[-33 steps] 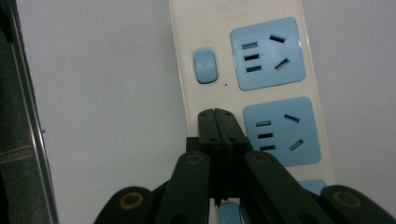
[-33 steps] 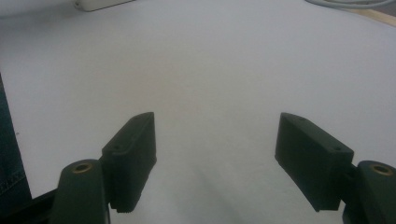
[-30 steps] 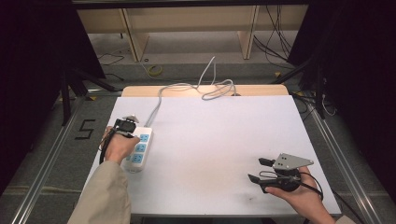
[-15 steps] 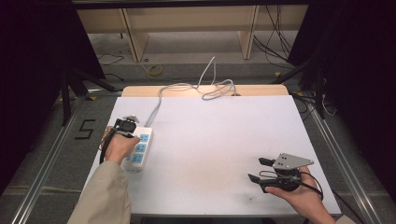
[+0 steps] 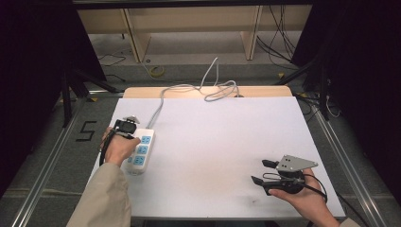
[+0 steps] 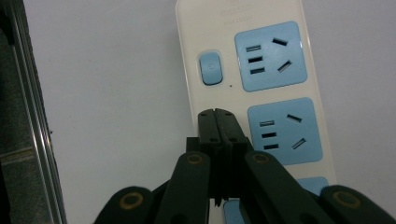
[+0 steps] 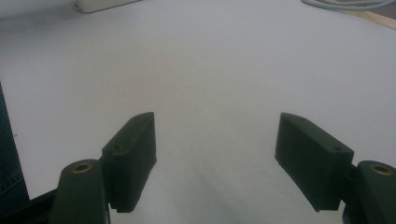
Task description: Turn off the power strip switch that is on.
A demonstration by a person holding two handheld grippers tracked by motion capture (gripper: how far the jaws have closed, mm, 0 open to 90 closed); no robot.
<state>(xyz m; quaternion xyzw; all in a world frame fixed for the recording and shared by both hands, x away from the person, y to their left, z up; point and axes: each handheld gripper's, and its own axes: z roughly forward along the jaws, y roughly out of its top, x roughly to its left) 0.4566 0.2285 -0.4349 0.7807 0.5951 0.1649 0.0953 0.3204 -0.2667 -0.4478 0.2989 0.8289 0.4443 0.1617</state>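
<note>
The left tool (image 6: 218, 116) had its jaws pressed together with nothing between them; its tip hung over the white power strip (image 6: 261, 93), just below the blue rocker switch (image 6: 210, 68) and beside the blue sockets; whether the tip touched the casing could not be told. In the high view the power strip (image 5: 140, 151) lay near the left edge of the tabletop (image 5: 222, 142), its grey cable (image 5: 198, 87) running off toward the far edge. The right tool (image 7: 217, 154) stood wide open and empty, low over bare tabletop; the high view showed the right tool (image 5: 265, 172) well apart from the strip, near the front right corner. The step looked like pressing the switch; doing it well would mean nudging the closed tip forward onto the rocker's centre and pushing straight down; a slanted push might slide the strip, so the free tool could steady its far end.
</note>
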